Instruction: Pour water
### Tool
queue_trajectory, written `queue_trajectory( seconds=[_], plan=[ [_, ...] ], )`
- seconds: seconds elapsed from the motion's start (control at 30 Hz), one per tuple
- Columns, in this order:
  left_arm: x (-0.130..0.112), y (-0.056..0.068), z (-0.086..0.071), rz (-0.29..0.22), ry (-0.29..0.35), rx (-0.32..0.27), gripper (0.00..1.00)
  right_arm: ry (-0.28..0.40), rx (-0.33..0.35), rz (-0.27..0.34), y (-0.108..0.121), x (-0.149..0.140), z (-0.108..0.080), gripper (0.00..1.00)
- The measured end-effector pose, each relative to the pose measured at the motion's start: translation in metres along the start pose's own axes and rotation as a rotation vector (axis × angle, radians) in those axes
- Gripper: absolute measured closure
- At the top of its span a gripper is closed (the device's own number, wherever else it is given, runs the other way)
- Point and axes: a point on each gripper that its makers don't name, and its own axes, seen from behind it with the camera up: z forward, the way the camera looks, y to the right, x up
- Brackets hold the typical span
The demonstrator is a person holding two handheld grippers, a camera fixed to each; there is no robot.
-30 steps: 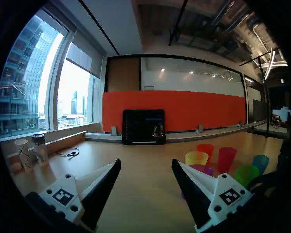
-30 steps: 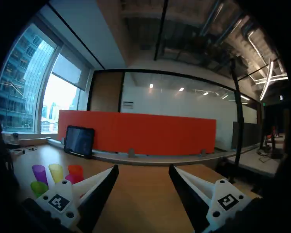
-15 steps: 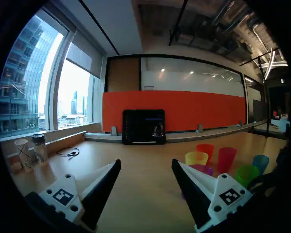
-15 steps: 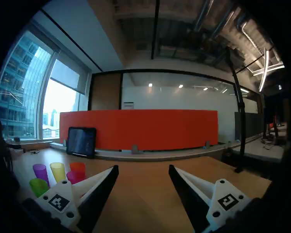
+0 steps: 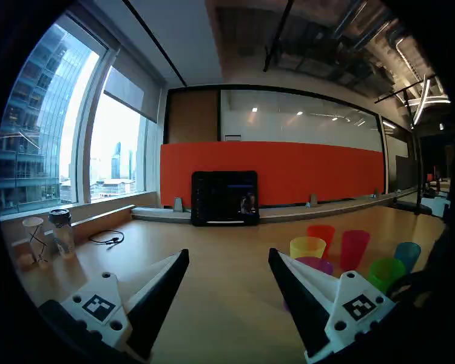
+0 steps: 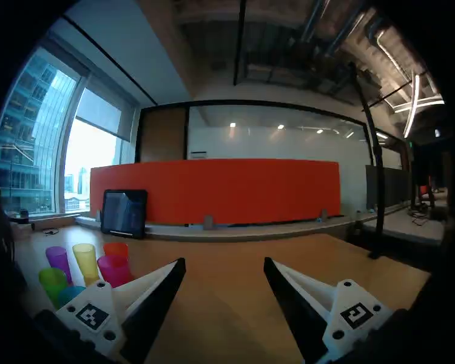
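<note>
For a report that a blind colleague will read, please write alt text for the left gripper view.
The left tongs, open and empty, hang over a wooden table, with a cluster of coloured plastic cups standing to their right. Farther back, a dark tablet stands before an orange partition, and two paper cups stand by the window at left.

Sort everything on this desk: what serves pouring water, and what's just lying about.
For the job: coloured plastic cups, left gripper, right gripper, both open and empty.

Lying about: tablet, black cable, paper cup, lidded cup.
</note>
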Motion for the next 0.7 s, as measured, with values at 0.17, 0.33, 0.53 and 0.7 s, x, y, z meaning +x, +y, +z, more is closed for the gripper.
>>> queue_trajectory(
  seconds=[0.17, 0.33, 0.53, 0.7],
  plan=[
    [0.000, 0.000, 0.000, 0.000, 0.000, 0.000, 0.02, -0.009, -0.003, -0.011, 0.002, -0.007, -0.001, 0.00],
    [0.000, 0.000, 0.000, 0.000, 0.000, 0.000, 0.03, -0.026, -0.011, -0.009, 0.005, -0.013, -0.001, 0.00],
    [0.000, 0.000, 0.001, 0.000, 0.000, 0.000, 0.03, -0.039, -0.015, -0.008, 0.007, -0.015, -0.001, 0.00],
    [0.000, 0.000, 0.001, 0.000, 0.000, 0.000, 0.03, -0.039, -0.017, -0.009, 0.007, -0.014, -0.002, 0.00]
  ],
)
